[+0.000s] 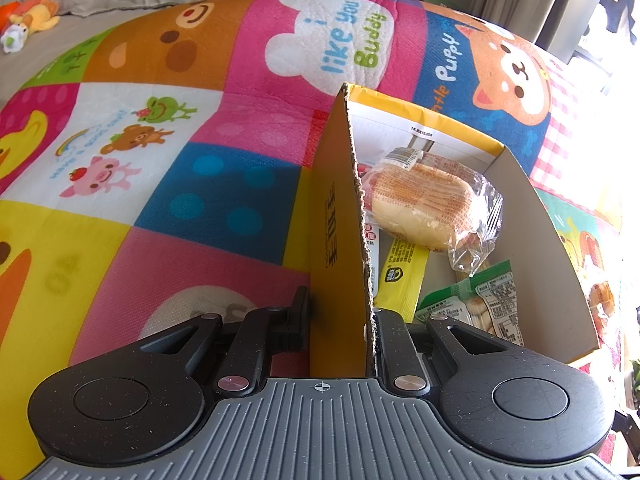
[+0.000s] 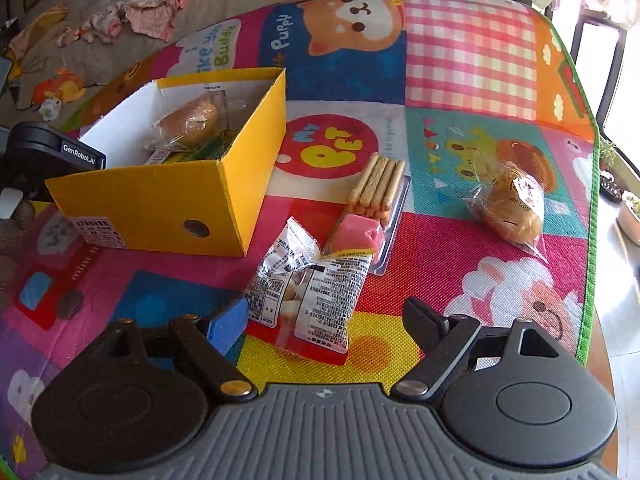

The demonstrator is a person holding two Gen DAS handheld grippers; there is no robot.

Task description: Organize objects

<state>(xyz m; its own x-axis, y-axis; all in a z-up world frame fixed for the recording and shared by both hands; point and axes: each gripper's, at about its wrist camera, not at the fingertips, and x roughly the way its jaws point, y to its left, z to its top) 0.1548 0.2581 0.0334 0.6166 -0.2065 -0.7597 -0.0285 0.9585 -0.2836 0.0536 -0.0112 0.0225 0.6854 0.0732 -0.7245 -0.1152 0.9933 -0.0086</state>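
- Left gripper (image 1: 340, 320), in the left wrist view, is nipped onto the near side wall of the yellow box (image 1: 340, 208), one finger outside the cardboard and one inside; the wall stands upright between them.
- Inside that box lie a wrapped bun (image 1: 424, 204) toward the far end, a yellow sachet (image 1: 400, 276) under it, and a green packet (image 1: 480, 304) at the near right corner.
- Risk here: the pinch is on one thin, torn-edged wall. A tug or twist could bend the cardboard, tip the box and slide its contents about.
- Risk too: the play mat (image 1: 160, 184) is soft, so the box may skid if the hold slackens while something drops in.
- Right gripper (image 2: 320, 320), in the right wrist view, has its jaws spread wide and holds nothing; the white snack packet (image 2: 308, 296) lies on the mat just ahead, partly between the fingers.
- Beyond that packet, touching it, sits a tray of biscuit sticks (image 2: 378, 184) with a pink wrapper (image 2: 356, 236); a second bagged bun (image 2: 516, 208) lies well apart at the right. The box stands at the far left.
- Risk: the packet is slack and crinkly, so closing on a loose corner could let it slip or dangle.
- Risk: it overlaps the tray's pink end, so a deep reach may catch both or drag the tray.
- Risk: carrying leftward, the packet could clip the box's near wall or the other gripper holding it.
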